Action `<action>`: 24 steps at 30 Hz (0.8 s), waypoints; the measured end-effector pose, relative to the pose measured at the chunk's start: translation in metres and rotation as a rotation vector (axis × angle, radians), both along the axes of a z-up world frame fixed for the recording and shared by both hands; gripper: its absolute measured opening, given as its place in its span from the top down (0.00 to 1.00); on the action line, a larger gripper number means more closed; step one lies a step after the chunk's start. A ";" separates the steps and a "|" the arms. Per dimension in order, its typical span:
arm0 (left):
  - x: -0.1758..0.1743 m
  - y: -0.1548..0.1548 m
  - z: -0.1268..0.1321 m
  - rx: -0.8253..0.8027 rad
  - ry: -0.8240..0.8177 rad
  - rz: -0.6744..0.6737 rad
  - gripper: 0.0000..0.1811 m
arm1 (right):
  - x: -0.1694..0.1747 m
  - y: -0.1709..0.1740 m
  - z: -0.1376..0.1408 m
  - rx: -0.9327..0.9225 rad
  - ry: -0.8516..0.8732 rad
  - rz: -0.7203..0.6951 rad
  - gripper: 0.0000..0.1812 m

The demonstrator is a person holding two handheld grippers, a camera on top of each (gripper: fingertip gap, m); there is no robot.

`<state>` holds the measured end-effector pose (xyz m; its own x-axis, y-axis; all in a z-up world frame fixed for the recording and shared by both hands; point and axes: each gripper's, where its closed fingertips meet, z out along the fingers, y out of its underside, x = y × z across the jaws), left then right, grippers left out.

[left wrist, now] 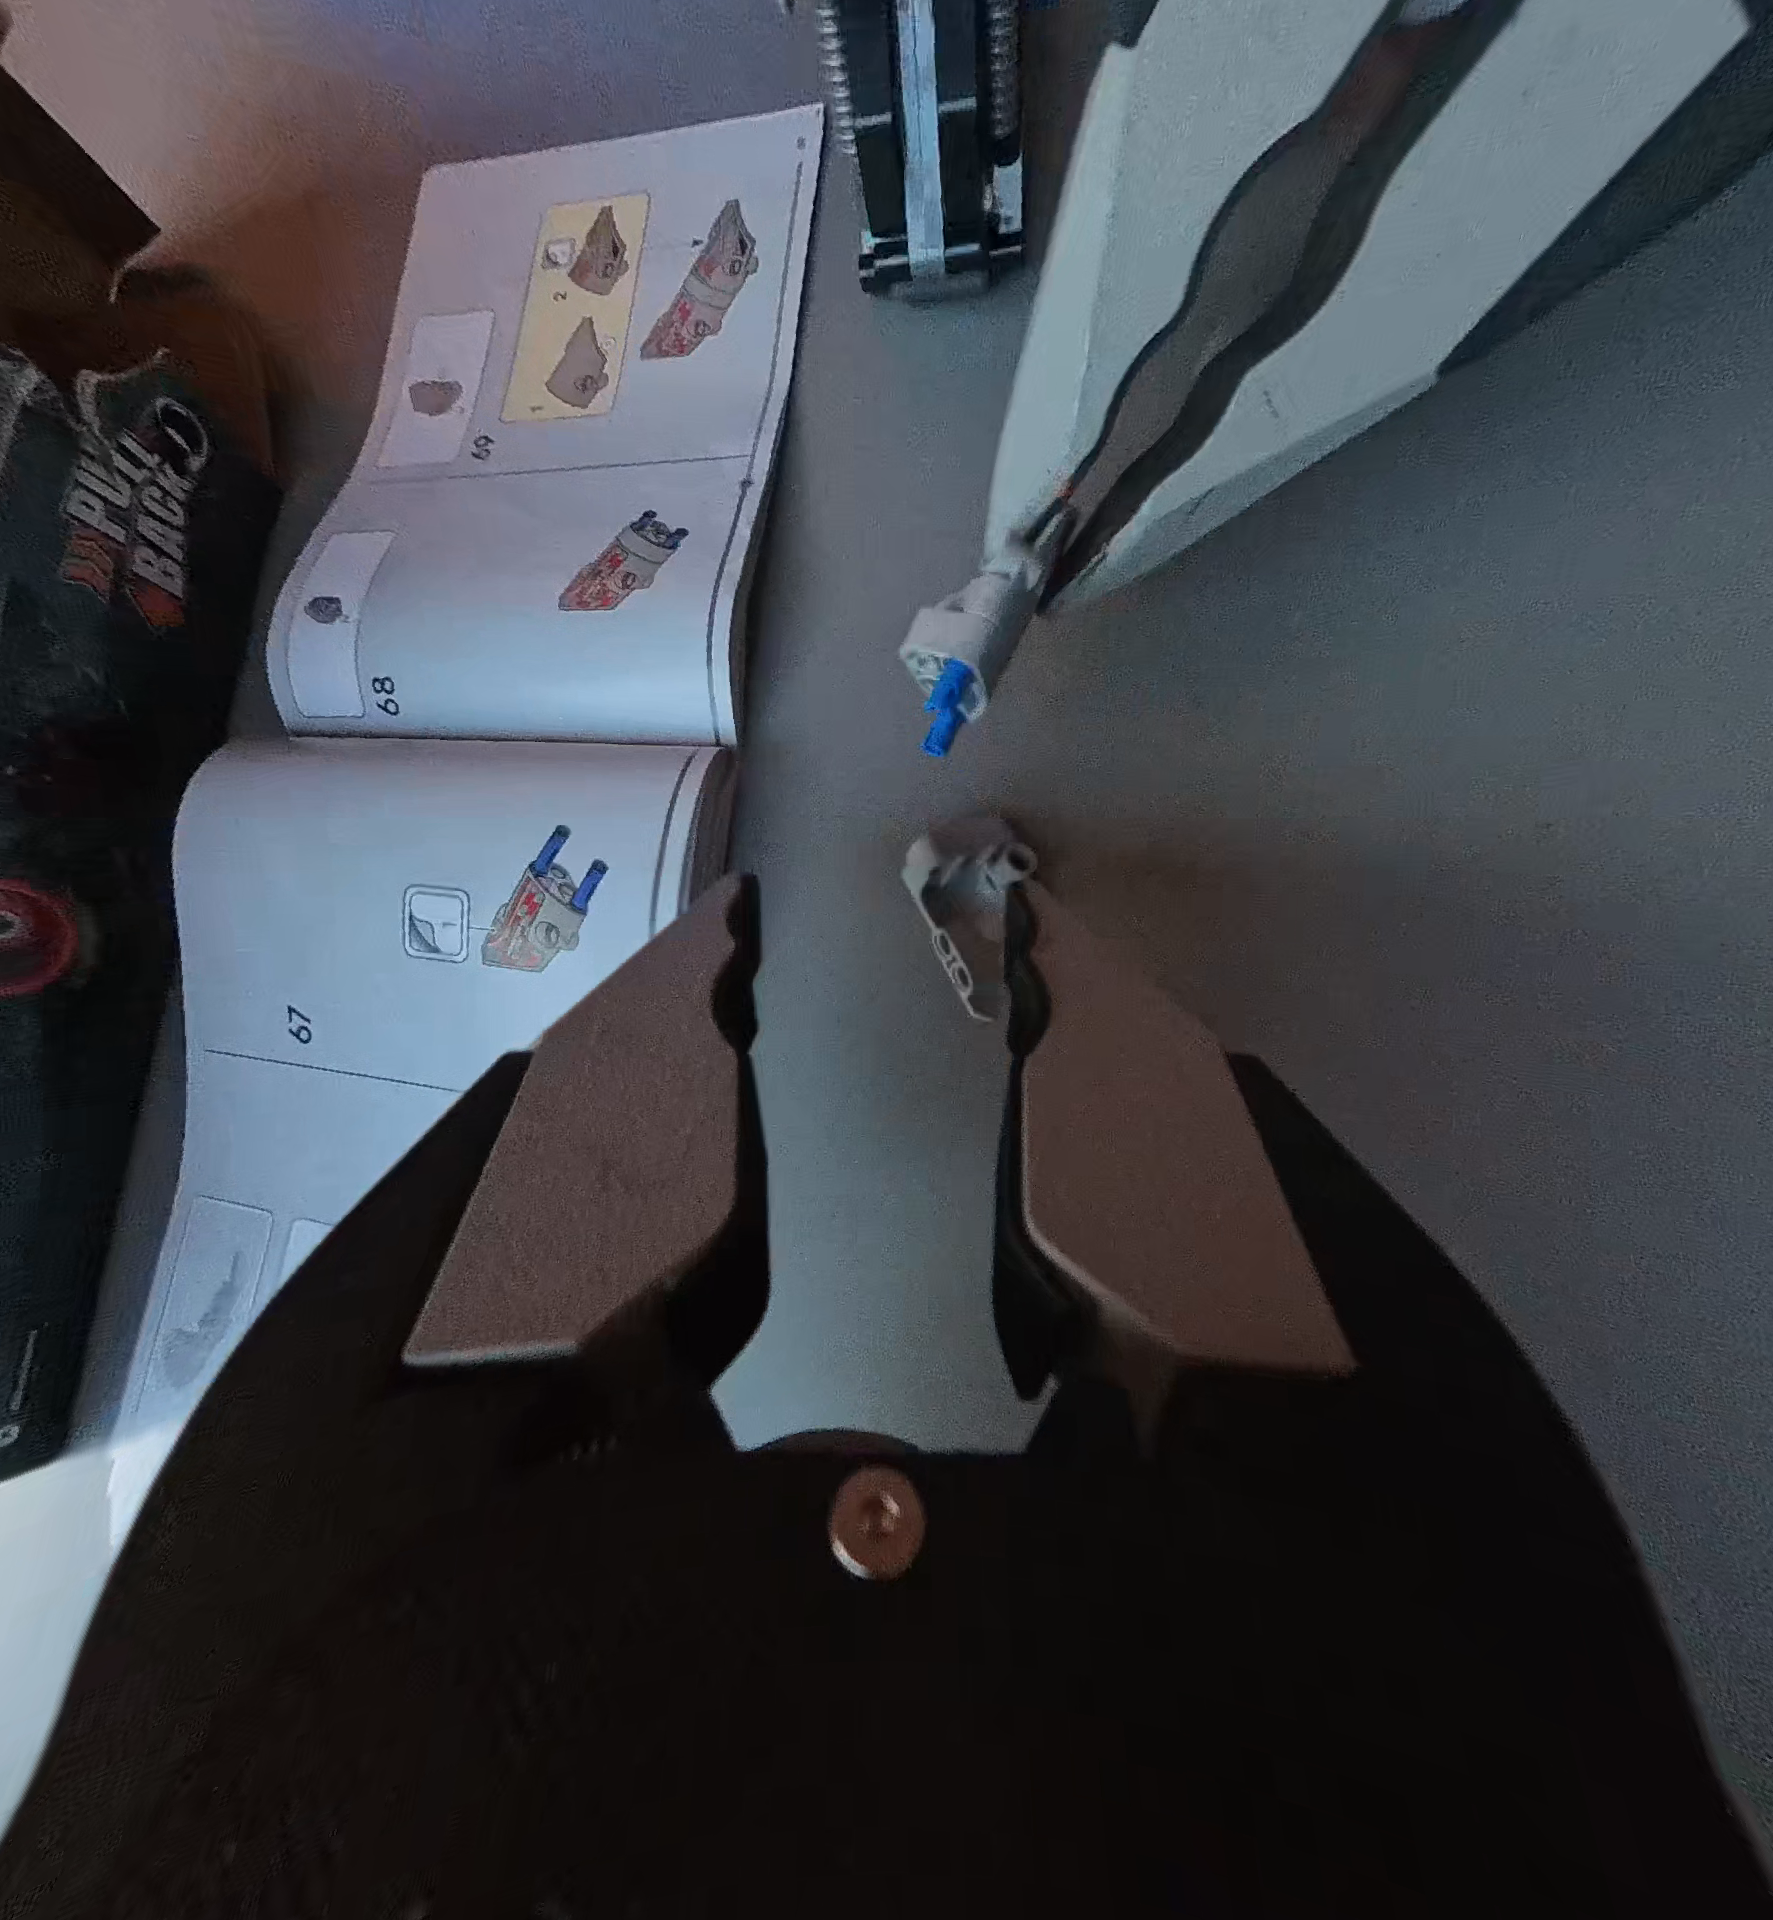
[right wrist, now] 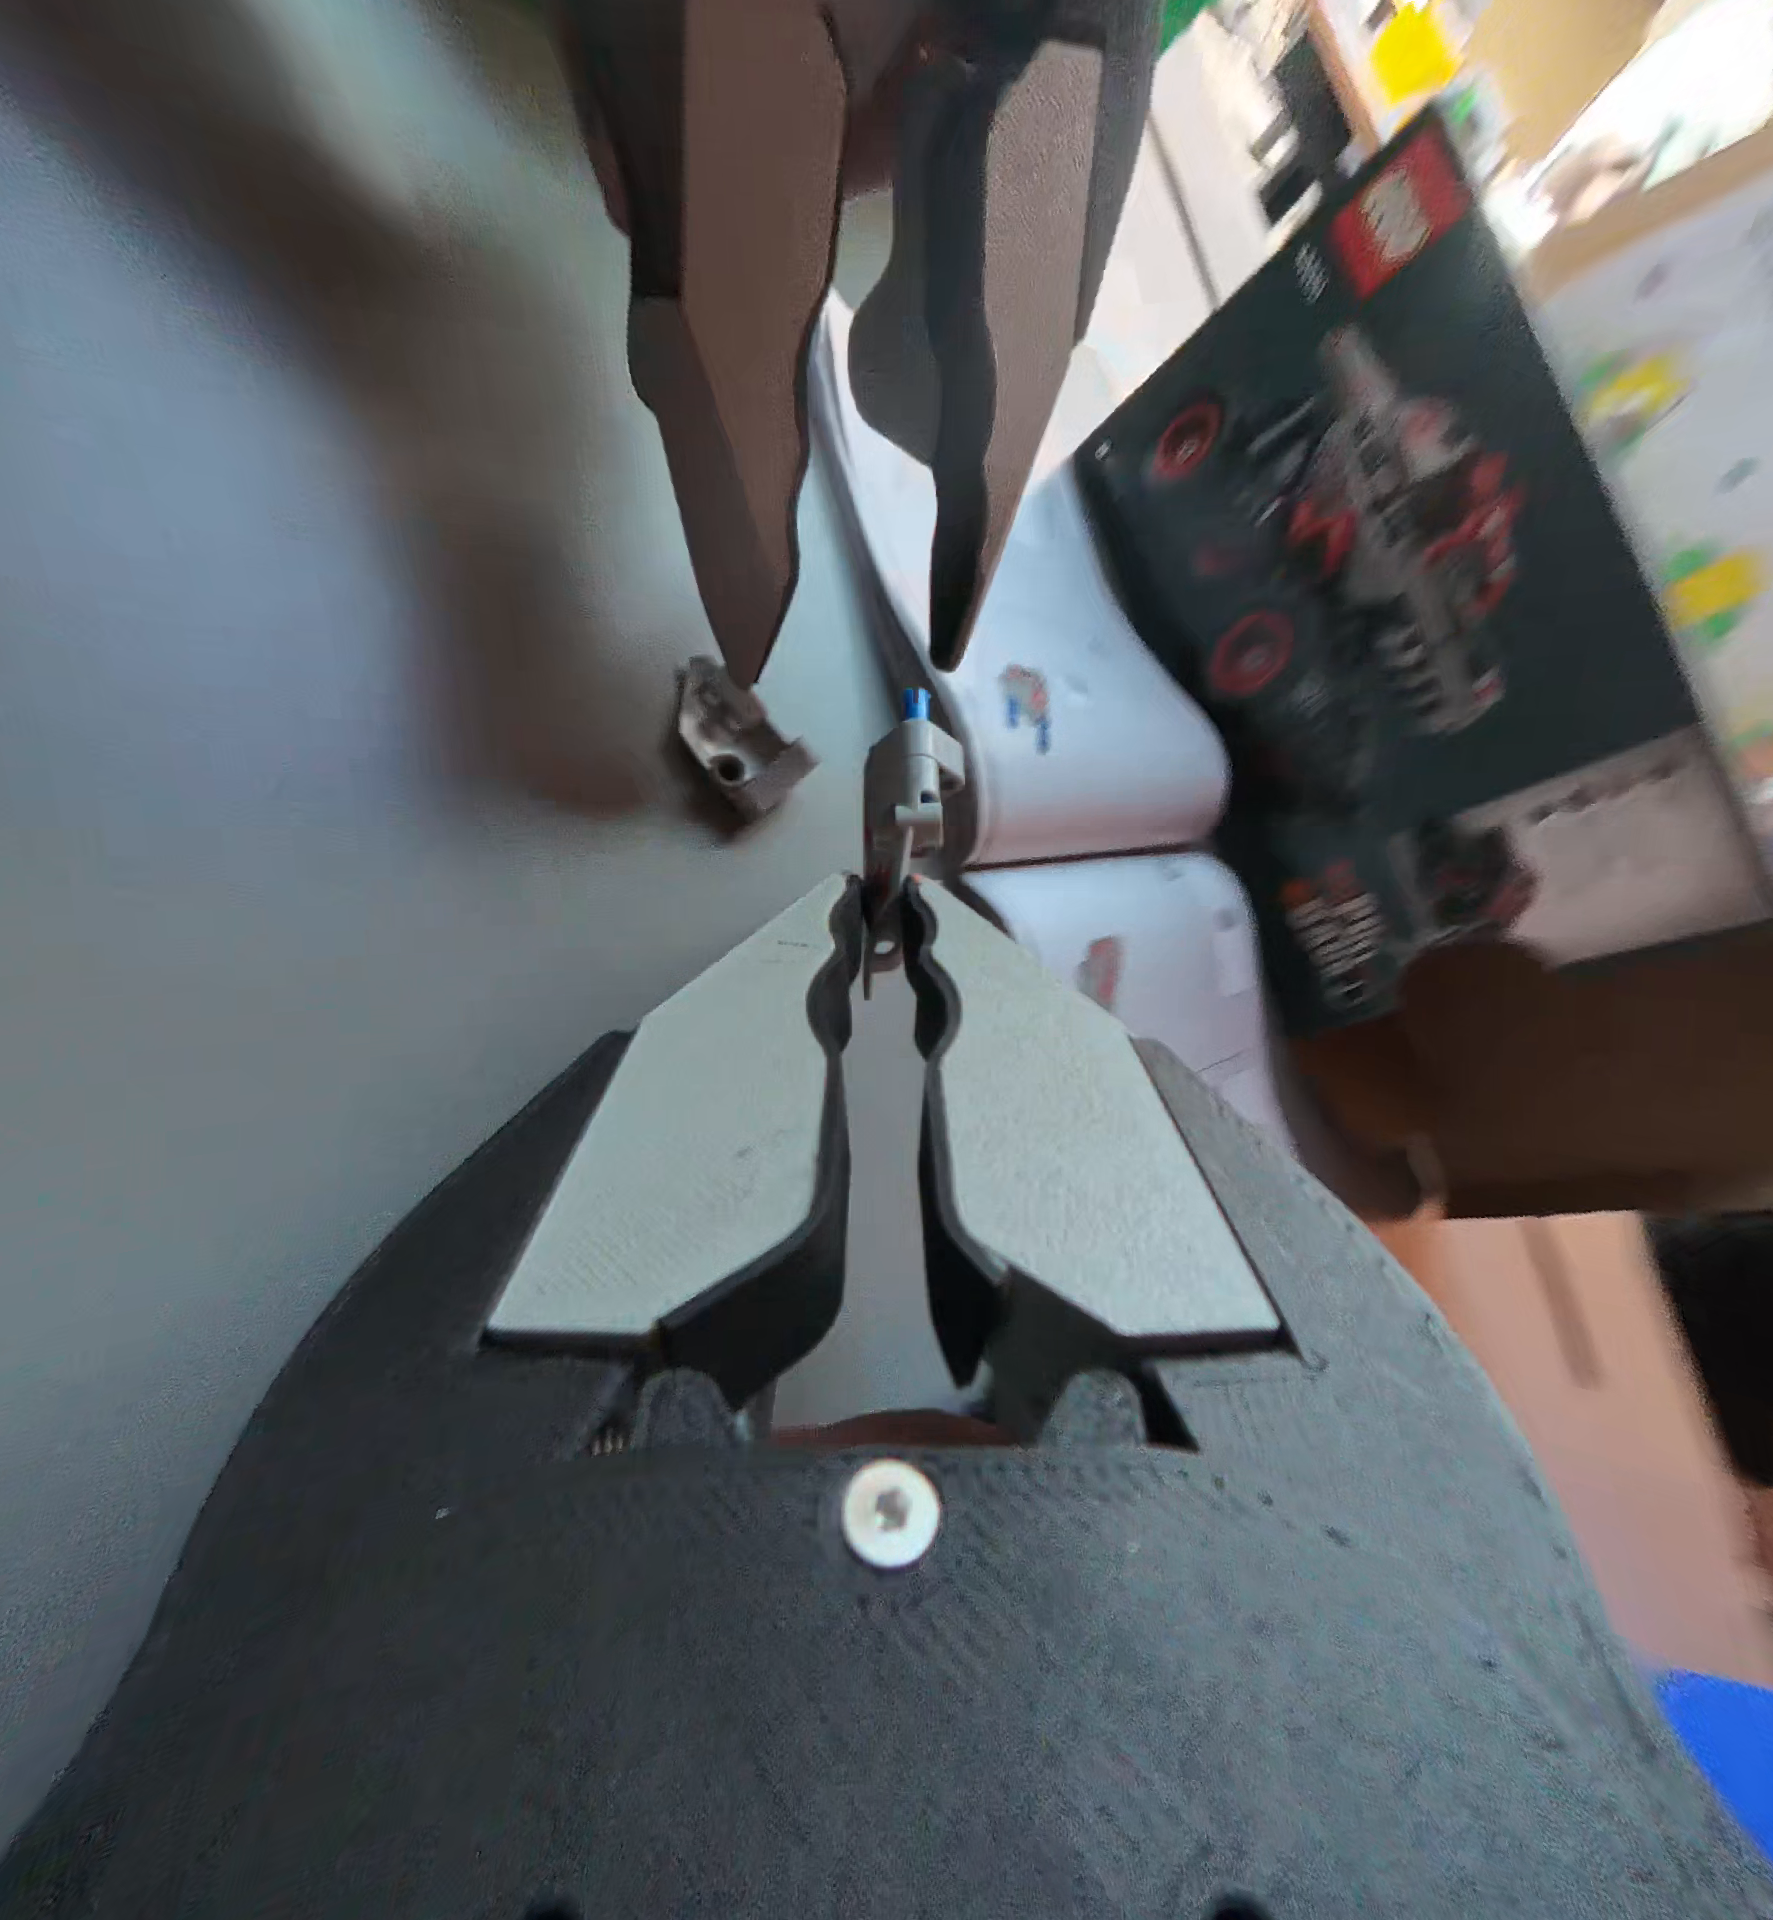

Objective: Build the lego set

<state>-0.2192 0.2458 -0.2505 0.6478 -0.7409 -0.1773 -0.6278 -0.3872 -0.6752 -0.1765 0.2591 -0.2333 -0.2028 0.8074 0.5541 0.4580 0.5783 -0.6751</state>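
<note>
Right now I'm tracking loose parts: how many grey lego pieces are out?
2: one grey piece on the table by the left claw; one blue-pinned assembly gripped by the right claw. Others may be hidden.

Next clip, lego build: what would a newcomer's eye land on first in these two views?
Most striking is the right gripper, shut on a small grey piece with a blue pin, held above the grey table. Just below it, the open left gripper has one fingertip beside a loose grey lego part. The open instruction booklet lies alongside.
</note>
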 end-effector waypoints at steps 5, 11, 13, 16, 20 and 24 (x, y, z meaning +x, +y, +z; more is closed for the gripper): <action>-0.006 0.000 0.030 0.151 -0.147 -0.049 0.76 | -0.022 -0.005 0.032 0.296 0.161 0.085 0.98; -0.014 -0.010 0.044 0.213 -0.256 -0.032 0.77 | -0.042 -0.015 0.064 0.609 0.348 0.095 0.98; -0.007 -0.011 0.054 0.214 -0.343 -0.020 0.77 | -0.043 -0.020 0.066 0.686 0.369 0.107 0.98; -0.002 -0.009 0.061 0.253 -0.365 -0.023 0.75 | -0.042 -0.026 0.066 0.754 0.388 0.125 0.99; 0.005 -0.013 0.062 0.274 -0.396 -0.066 0.78 | -0.040 -0.046 0.069 0.518 0.439 0.230 0.98; 0.025 -0.034 0.090 0.361 -0.537 -0.205 0.93 | -0.035 -0.055 0.084 -0.020 0.508 0.332 0.98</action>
